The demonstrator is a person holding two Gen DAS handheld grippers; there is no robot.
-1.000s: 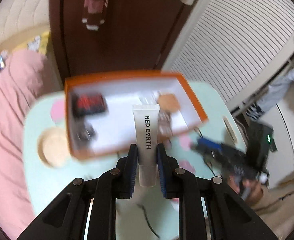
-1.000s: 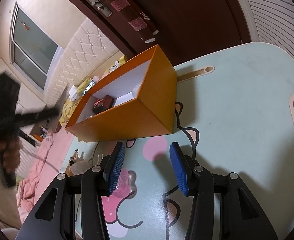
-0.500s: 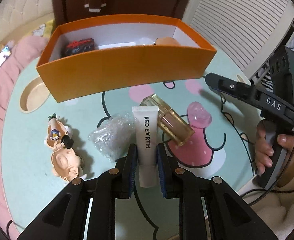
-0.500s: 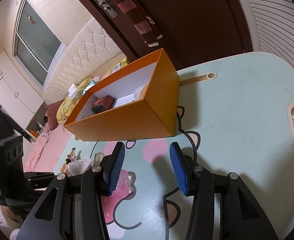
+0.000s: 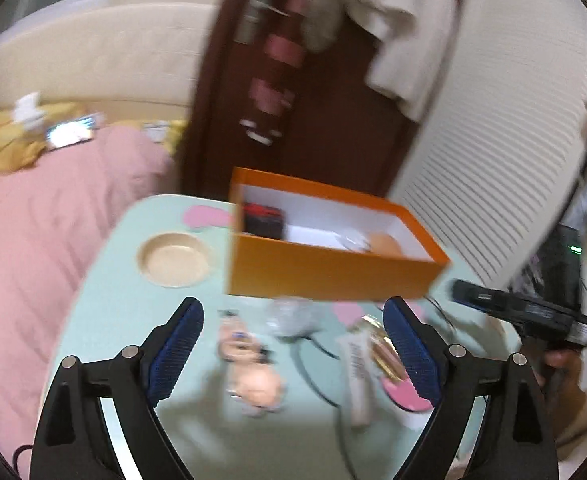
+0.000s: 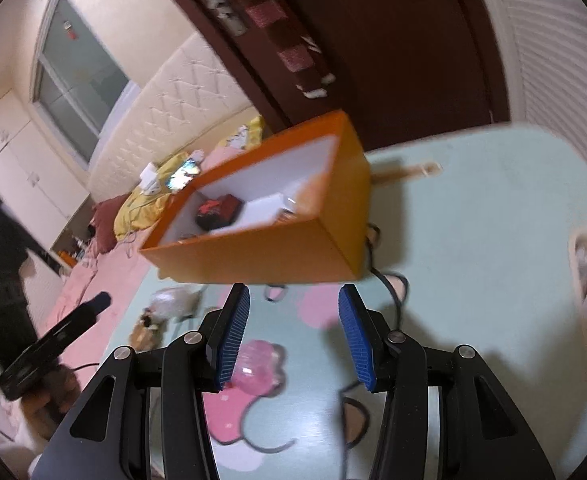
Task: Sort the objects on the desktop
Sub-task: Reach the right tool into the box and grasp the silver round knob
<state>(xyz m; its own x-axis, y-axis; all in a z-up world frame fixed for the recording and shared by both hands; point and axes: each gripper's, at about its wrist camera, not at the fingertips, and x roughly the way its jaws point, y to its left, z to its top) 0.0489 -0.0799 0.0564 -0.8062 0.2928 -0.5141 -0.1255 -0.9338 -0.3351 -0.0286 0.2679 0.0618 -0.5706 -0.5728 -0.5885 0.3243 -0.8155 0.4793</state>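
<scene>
Two handheld grippers hang over a mint-green cartoon table (image 5: 109, 312) mid-sort: nearest, the left gripper (image 5: 293, 344) has its jaws opening wide with nothing pressed between the blue pads, while the white tube (image 5: 359, 376) lies flat on the table below, just beside a gold-capped bottle (image 5: 385, 350). A small figurine (image 5: 249, 364) and a crumpled clear wrapper (image 5: 289, 316) lie close by on the left. The right gripper (image 6: 293, 336) hovers with its jaws partly apart and empty, a pink translucent piece (image 6: 259, 364) on the table beneath it. Farther back stands the orange box (image 5: 329, 268), already holding a dark red-and-black item (image 5: 263, 220), a white card and a rounded tan object. By the look of it, this is a pause between picks; the next move seems to call for choosing one loose item, closing squarely on it, and lifting it clear of the box's near wall. Motion blur smears the tabletop pieces, so the tube's lettering and the figurine's details are unreadable, and the hand behind the black handle (image 5: 525, 312) is mostly cut off.
</scene>
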